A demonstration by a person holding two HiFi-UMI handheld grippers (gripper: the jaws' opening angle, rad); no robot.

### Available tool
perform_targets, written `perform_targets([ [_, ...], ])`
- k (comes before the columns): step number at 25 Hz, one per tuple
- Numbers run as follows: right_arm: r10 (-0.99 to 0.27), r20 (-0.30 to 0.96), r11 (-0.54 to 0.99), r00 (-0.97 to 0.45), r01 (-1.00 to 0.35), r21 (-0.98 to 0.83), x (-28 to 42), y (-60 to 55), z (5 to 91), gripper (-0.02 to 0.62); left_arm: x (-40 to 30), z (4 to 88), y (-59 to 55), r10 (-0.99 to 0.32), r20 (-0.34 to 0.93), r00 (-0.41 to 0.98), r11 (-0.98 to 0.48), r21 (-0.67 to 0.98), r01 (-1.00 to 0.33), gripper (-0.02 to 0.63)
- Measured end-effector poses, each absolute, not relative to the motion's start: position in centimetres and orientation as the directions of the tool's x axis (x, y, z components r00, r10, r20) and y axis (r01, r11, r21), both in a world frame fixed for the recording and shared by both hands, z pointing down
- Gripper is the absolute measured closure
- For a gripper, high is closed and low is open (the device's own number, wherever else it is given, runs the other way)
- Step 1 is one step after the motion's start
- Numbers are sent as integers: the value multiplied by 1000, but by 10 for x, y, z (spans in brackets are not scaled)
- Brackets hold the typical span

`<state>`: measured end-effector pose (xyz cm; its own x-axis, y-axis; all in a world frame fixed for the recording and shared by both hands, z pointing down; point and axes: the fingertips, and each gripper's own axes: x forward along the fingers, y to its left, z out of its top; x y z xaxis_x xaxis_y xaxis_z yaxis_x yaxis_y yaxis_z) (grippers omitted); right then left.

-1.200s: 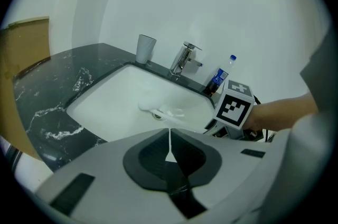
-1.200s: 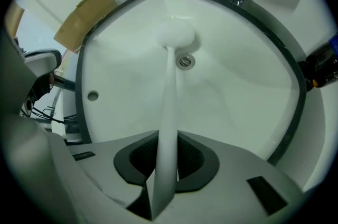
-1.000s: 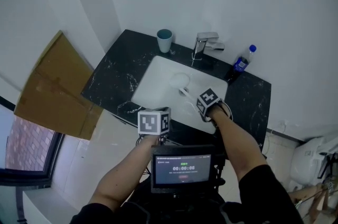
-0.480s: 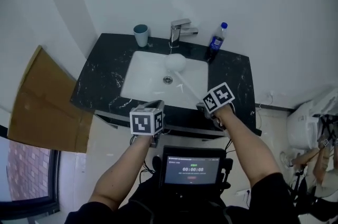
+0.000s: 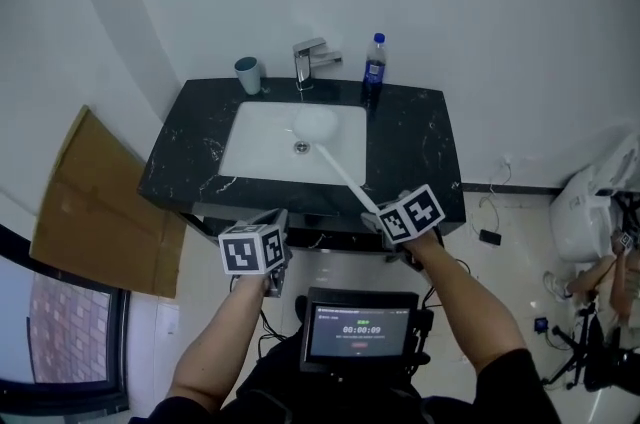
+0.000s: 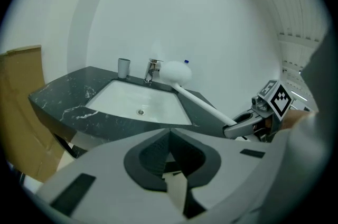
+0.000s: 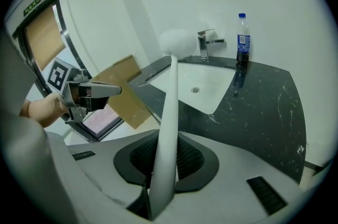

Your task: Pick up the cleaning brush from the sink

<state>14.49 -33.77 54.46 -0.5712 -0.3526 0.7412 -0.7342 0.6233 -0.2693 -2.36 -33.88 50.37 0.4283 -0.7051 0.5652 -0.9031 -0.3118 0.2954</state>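
Observation:
The cleaning brush [image 5: 343, 172] is white, with a long handle and a round fluffy head. My right gripper [image 5: 379, 213] is shut on the handle's lower end, in front of the counter's edge. The brush slants up and away, and its head hangs over the white sink basin [image 5: 262, 147] near the drain. In the right gripper view the handle [image 7: 169, 106] runs out from between the jaws of that gripper [image 7: 163, 138]. My left gripper [image 5: 279, 216] is held below the counter's front edge, left of the brush, shut on nothing. The left gripper view shows the brush [image 6: 175, 73] and the right gripper [image 6: 236, 128].
A black marble counter [image 5: 420, 147] holds the basin, a chrome faucet [image 5: 311, 58], a teal cup [image 5: 247, 72] and a blue bottle [image 5: 374, 62]. Cardboard [image 5: 100, 202] leans at the left. A small screen [image 5: 360, 329] sits at my chest. Cables and gear lie on the floor at right.
Both grippers have drawn back from the sink toward me. The right one has carried the brush up out of the basin, and the handle now reaches past the counter's front edge.

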Motion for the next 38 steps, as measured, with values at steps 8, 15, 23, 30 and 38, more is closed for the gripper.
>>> perform_targets([
  [8, -471, 644, 622, -603, -745, -241, 135, -272, 515, 554, -17, 496, -270, -715, 544, 438, -325, 297, -898, 591],
  [15, -612, 542, 537, -576, -806, -250, 109, -246, 493, 554, -35, 499, -244, -695, 531, 486, -379, 304, -874, 592],
  [23, -737, 433, 462, -519, -854, -239, 98, -215, 492, 554, -68, 454, -238, -834, 296, 466, -418, 213, -883, 591],
  [30, -800, 350, 432, -487, -873, -226, 106, -204, 486, 554, -107, 430, -232, -918, 62, 392, -383, 119, -916, 591],
  [38, -922, 110, 355, -372, -923, -149, 129, -197, 430, 552, -117, 425, -211, -917, 30, 398, -395, 75, -916, 591],
])
